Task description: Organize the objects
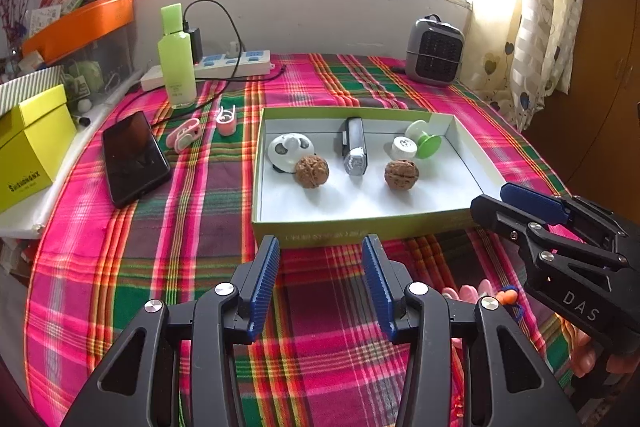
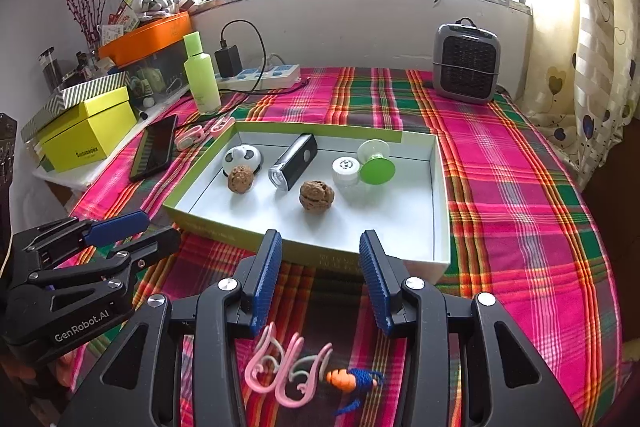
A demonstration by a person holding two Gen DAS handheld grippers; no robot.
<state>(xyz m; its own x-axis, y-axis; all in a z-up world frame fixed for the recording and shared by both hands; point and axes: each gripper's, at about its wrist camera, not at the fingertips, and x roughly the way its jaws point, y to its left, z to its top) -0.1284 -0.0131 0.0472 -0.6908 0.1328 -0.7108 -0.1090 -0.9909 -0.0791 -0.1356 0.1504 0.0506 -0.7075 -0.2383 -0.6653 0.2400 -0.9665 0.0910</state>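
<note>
A shallow green box point(image 1: 360, 227) with a white floor lies on the plaid cloth. It holds two walnuts point(image 1: 312, 171) point(image 1: 401, 175), a silver-black flashlight point(image 1: 354, 151), a white round gadget point(image 1: 289, 149), a white-capped vial point(image 1: 404, 147) and a green-and-white spool point(image 1: 424, 139). My left gripper point(image 1: 322, 247) hovers just before the box's front wall, open and empty. My right gripper point(image 2: 320, 243) hangs before the same wall point(image 2: 208, 227), open, nothing between its pads. Beneath it lie pink hooks point(image 2: 280, 367) and an orange-and-blue charm point(image 2: 352, 379). Each view shows the other gripper point(image 1: 490, 201) point(image 2: 160, 229) at its side.
Left of the box lie a black phone point(image 1: 134, 159), two pink clips point(image 1: 184, 135) point(image 1: 226, 121) and a green bottle point(image 1: 177, 63). A power strip point(image 1: 236, 65) with cables runs along the back. A grey heater point(image 1: 434, 51) stands back right; a yellow box point(image 1: 32, 147) sits far left.
</note>
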